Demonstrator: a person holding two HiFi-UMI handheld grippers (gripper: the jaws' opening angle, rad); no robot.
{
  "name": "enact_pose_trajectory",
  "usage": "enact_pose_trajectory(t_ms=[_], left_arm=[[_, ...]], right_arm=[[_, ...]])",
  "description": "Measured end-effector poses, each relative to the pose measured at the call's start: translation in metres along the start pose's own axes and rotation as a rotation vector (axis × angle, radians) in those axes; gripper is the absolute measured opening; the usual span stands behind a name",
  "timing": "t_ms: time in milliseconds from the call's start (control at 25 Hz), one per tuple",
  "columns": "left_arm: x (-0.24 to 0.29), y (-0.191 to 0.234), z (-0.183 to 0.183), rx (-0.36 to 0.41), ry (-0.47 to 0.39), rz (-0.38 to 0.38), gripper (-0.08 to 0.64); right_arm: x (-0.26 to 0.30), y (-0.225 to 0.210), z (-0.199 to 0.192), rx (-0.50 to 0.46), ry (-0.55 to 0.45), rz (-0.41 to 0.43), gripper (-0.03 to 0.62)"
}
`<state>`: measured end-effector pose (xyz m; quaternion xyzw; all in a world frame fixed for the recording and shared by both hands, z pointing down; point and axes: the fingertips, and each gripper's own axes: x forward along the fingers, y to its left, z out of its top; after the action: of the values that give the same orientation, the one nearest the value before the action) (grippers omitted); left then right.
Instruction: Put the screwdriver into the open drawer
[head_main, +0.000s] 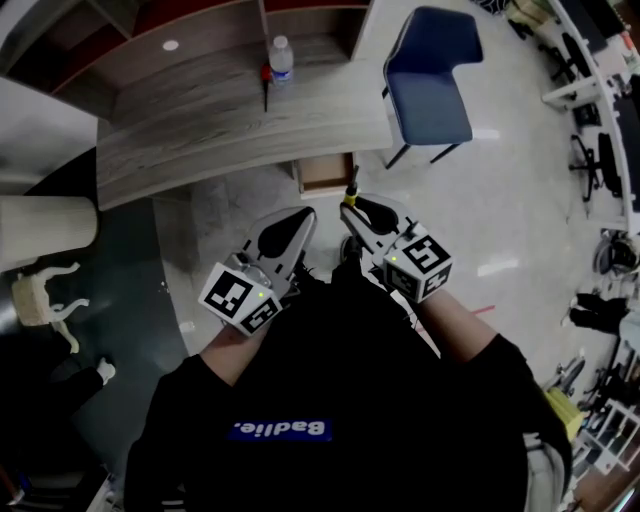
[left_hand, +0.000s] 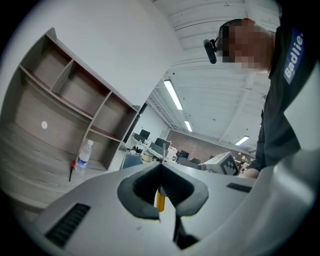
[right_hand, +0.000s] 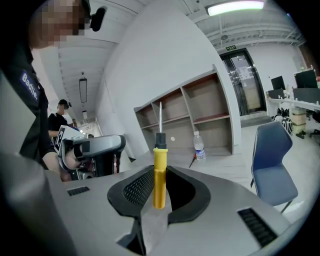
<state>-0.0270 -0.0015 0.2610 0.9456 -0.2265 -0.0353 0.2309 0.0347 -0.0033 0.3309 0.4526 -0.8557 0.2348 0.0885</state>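
Observation:
My right gripper (head_main: 349, 208) (right_hand: 160, 172) is shut on the screwdriver's yellow handle (right_hand: 159, 177). The black collar and metal shaft stick out past the jaws, and in the head view they point at the drawer. The open wooden drawer (head_main: 325, 175) juts from under the curved desk (head_main: 200, 130), just beyond the screwdriver tip (head_main: 352, 184). My left gripper (head_main: 305, 218) (left_hand: 161, 167) hovers beside the right one with its jaw tips touching. A yellow sliver (left_hand: 160, 199) shows through the gap behind its tips; I cannot tell what it is.
A water bottle (head_main: 281, 58) and a red-handled screwdriver (head_main: 266, 85) lie on the desk below wall shelves (left_hand: 75, 95). A blue chair (head_main: 430, 75) stands right of the drawer. Office clutter lines the far right edge. A white chair (head_main: 40, 295) stands at left.

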Motion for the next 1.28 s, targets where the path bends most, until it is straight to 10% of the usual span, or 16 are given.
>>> enact_pose_trajectory(t_ms=[1280], left_arm=[[0.043,0.072,-0.059,-0.088,-0.007,0.24,0.002]], right_arm=[[0.085,-0.095,-0.125,-0.109,0.313,0.102,0.095]])
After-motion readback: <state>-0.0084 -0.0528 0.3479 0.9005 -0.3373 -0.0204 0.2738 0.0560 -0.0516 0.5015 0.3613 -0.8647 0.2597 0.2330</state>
